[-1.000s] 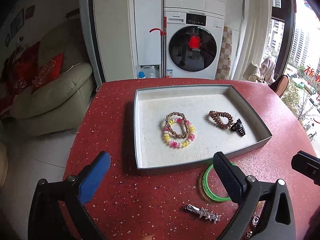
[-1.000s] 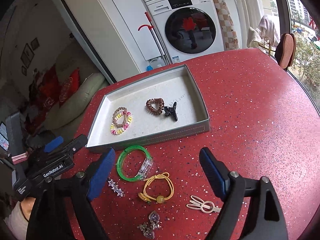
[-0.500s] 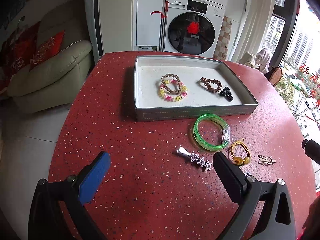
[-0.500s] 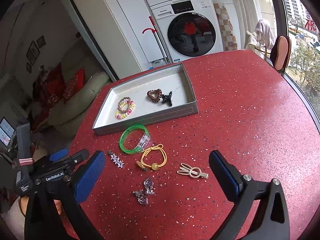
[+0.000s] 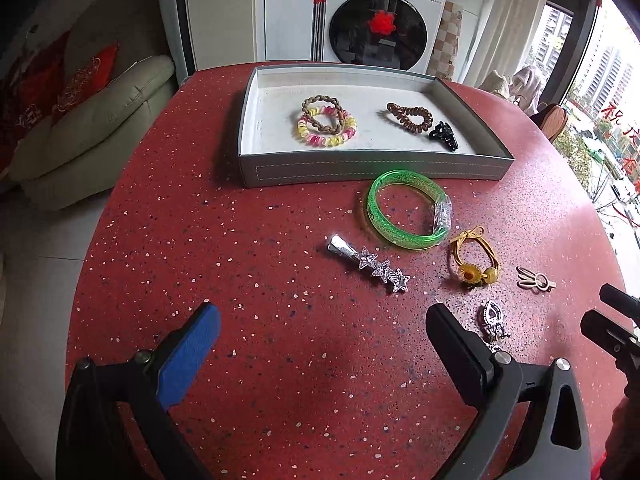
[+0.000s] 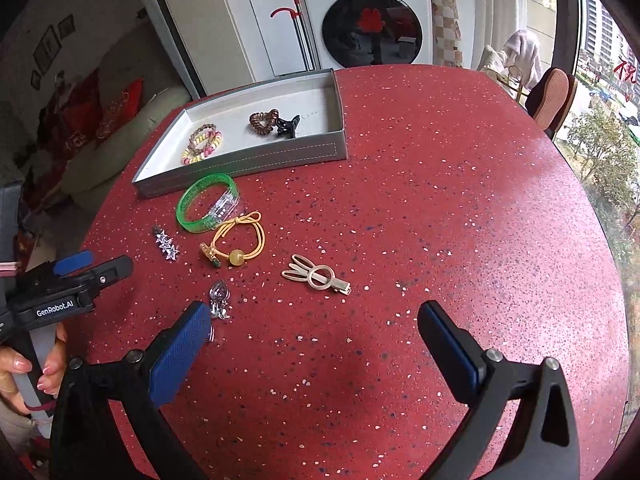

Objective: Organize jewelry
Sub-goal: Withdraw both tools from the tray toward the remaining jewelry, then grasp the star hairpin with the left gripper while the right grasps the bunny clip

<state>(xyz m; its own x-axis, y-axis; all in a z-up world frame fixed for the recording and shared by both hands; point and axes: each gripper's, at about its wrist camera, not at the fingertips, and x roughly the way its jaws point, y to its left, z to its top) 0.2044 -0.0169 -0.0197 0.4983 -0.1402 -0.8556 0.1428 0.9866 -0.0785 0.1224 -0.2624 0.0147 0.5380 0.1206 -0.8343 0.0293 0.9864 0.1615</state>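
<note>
A grey tray at the table's far side holds a yellow-pink coil bracelet, a brown braided tie, a brown coil tie and a black claw clip. In front of it on the red table lie a green bangle, a star hair clip, a yellow hair tie, a beige rabbit clip and silver earrings. My left gripper and right gripper are both open and empty, above the table's near side.
The round red table drops off at its left edge to a beige sofa. A washing machine stands behind the tray. A brown chair stands at the table's right. The left gripper body shows in the right wrist view.
Both grippers have pulled back toward me from the tray, so the loose jewelry in front of it has come into view. Both stay open; no item has moved.
</note>
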